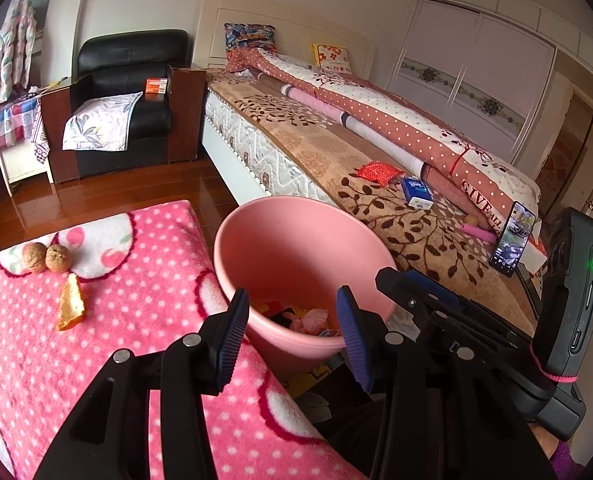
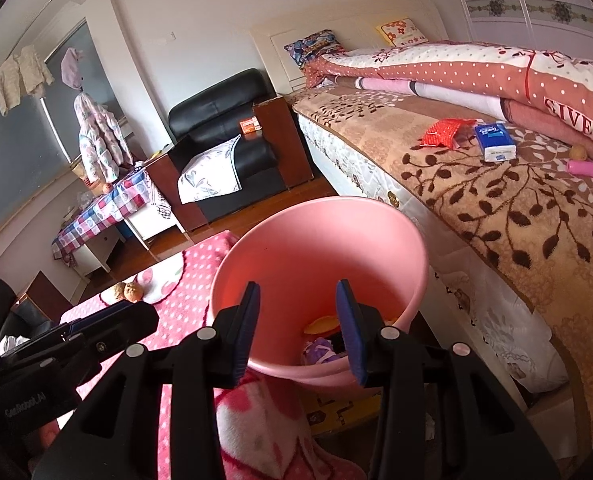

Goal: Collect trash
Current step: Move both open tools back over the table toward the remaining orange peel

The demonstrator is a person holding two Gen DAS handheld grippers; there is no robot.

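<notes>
A pink bin [image 1: 296,248] stands between the pink blanket and the bed, with scraps in its bottom [image 1: 300,318]; it also shows in the right wrist view [image 2: 316,248]. My left gripper [image 1: 292,332] is open and empty over the bin's near rim. My right gripper [image 2: 298,320] is open and empty above the bin. An orange peel [image 1: 70,304] and two walnuts [image 1: 46,258] lie on the pink blanket [image 1: 116,320]. A red wrapper [image 1: 378,171] lies on the bed, also in the right wrist view [image 2: 444,132].
A blue tissue pack [image 2: 494,142], a pink tube [image 2: 590,168] and a phone [image 1: 512,240] are on the bed [image 2: 496,208]. A black armchair [image 1: 124,104] and a checked table [image 2: 96,212] stand behind on wooden floor. The right gripper's body [image 1: 496,320] is beside my left.
</notes>
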